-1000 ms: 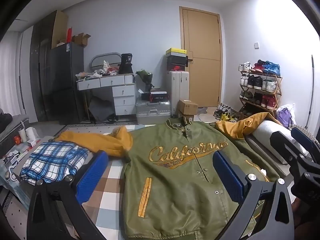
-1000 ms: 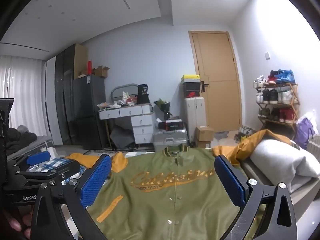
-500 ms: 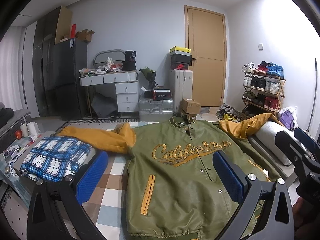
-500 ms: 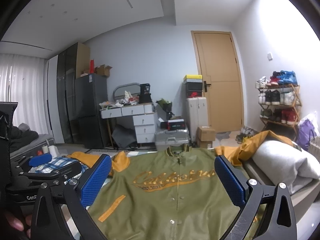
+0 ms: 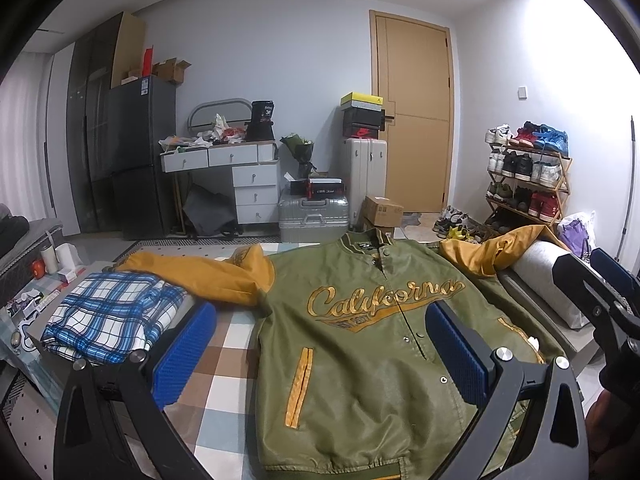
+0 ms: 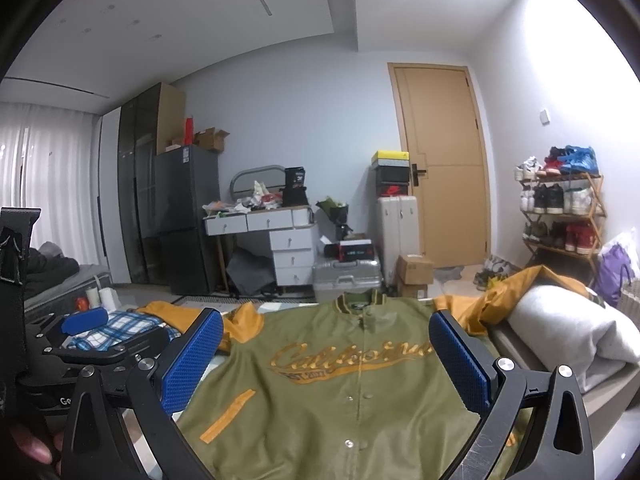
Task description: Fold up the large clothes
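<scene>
my left gripper (image 5: 320,348) and right gripper (image 6: 326,356) both hang spread wide with blue pads empty, above the green california bomber jacket (image 5: 372,340) and touching nothing. the jacket lies flat, front up and snapped, mustard sleeves thrown out to both sides, on a checkered bedspread (image 5: 224,364) beside a folded blue plaid shirt (image 5: 108,316). behind: wooden door (image 5: 412,116), shoe rack (image 5: 528,172), white drawers (image 5: 244,176).

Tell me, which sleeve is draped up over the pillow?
The right sleeve, by the shoe rack; it climbs the grey pillow. The left sleeve lies flat beside the plaid shirt.
</scene>
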The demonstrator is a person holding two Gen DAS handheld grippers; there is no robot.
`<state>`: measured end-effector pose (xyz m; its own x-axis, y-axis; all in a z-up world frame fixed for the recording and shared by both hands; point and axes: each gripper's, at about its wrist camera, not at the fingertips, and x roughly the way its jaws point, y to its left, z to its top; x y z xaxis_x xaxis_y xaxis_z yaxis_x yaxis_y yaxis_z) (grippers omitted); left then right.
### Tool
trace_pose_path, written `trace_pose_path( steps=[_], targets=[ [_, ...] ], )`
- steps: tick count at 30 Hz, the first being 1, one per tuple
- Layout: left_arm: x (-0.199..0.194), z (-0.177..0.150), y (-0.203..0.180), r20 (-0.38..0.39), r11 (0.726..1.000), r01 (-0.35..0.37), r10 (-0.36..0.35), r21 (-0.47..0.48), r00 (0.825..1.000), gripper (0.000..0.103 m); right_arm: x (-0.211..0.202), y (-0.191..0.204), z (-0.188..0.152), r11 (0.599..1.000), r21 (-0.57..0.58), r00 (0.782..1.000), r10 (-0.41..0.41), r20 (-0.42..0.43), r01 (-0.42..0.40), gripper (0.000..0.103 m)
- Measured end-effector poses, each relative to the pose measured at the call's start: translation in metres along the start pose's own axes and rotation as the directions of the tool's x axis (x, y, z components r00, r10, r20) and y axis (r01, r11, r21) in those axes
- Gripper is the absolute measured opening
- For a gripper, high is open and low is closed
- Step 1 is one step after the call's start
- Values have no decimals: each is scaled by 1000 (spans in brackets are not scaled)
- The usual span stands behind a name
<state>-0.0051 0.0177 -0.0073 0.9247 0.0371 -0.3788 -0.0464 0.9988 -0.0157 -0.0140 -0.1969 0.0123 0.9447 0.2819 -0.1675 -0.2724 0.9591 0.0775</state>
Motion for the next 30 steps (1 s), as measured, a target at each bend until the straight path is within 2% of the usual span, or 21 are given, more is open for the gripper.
trace_pose_path(
  steps=[24, 30],
  targets=[
    [1, -1, 3, -18, 1000, 12, -12, 2, 1000, 102, 3, -2, -1, 1000, 4, 1000, -3, -12, 3, 103],
    [4, -3, 3, -29, 1000, 10, -10, 2, 1000, 102, 5, -7, -2, 999, 44, 999, 9, -35, -8, 103]
  ],
)
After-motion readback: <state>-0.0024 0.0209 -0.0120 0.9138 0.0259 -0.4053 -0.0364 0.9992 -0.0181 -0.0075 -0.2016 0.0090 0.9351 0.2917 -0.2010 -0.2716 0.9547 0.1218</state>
